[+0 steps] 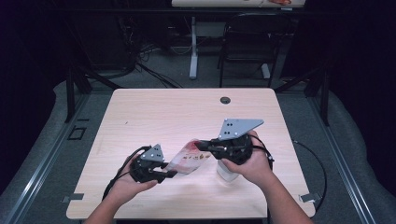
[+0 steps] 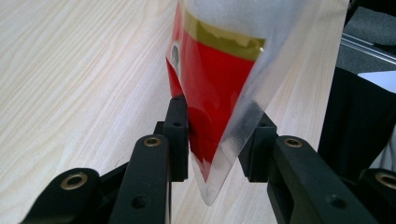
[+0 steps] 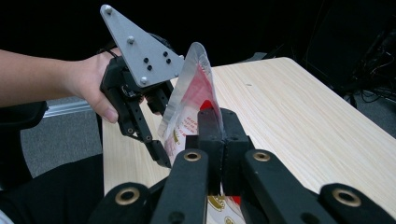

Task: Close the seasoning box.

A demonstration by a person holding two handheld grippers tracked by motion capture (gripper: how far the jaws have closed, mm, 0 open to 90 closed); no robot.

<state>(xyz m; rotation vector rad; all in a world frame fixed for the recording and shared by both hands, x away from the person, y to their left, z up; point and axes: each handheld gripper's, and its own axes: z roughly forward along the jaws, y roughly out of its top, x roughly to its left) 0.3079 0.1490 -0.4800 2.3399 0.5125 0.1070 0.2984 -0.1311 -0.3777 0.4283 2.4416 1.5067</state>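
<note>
A: Right hand-held gripper (image 3: 219, 140)?
B: Jaws fully closed, clamped on the pouch (image 1: 189, 158) edge, approx mid-air.
A: Left hand-held gripper (image 2: 217, 140)?
B: Partly open w/ the pouch corner between the jaws; one pad touches the film, other side looks just apart. Can't tell if it grips.
A: Pouch location?
B: Stretched between both, above the tabletop (image 1: 187, 112), near its front edge. A white container (image 1: 226, 173) sits under the right hand (image 1: 250, 163).

Dim room — grey carpet (image 1: 37, 154), black chair (image 1: 250, 39) and white-legged desk (image 1: 193, 46) behind pale wooden table (image 1: 154, 112).
</note>
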